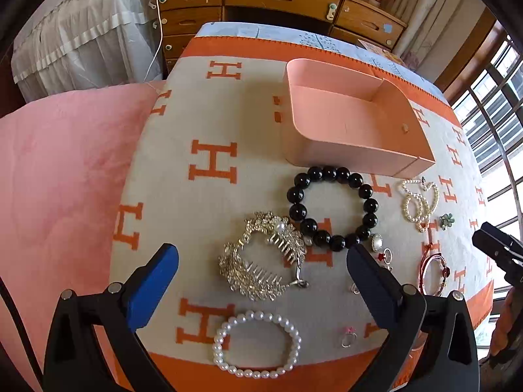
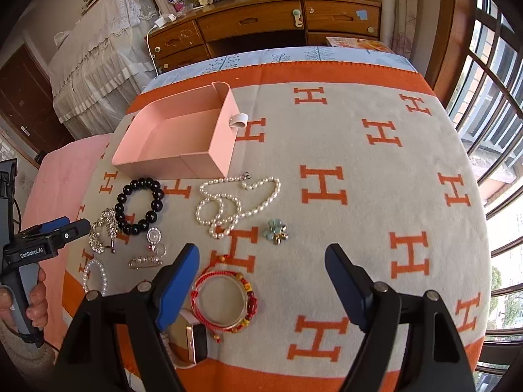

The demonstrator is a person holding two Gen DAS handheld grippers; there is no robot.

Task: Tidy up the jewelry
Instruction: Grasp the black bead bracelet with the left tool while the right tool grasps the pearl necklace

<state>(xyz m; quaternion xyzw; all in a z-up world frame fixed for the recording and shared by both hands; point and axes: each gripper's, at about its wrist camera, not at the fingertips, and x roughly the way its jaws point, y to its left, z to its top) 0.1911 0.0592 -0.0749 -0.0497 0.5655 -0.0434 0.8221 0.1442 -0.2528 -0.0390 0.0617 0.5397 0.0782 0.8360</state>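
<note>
A pink tray [image 1: 330, 150] [image 2: 212, 160] lies empty on the H-patterned blanket. In front of it lie a black bead bracelet [image 1: 333, 207] [image 2: 139, 205], a silver rhinestone comb [image 1: 261, 258] [image 2: 103, 232], a white pearl bracelet [image 1: 256, 343] [image 2: 94, 276], a pearl necklace [image 1: 420, 202] [image 2: 235, 205], a green flower brooch [image 1: 446, 221] [image 2: 275, 231], a red cord bangle [image 1: 434, 272] [image 2: 225, 300] and small rings [image 1: 348, 336]. My left gripper [image 1: 261, 277] is open above the comb. My right gripper [image 2: 261, 274] is open above the red bangle.
A gold watch [image 2: 191, 343] lies at the blanket's near edge. A pin [image 2: 145, 262] and round pendants [image 2: 153, 236] lie near the comb. A pink cushion [image 1: 65, 179] is at the left. A wooden dresser [image 2: 261, 29] stands behind and windows [image 2: 490, 98] at the right.
</note>
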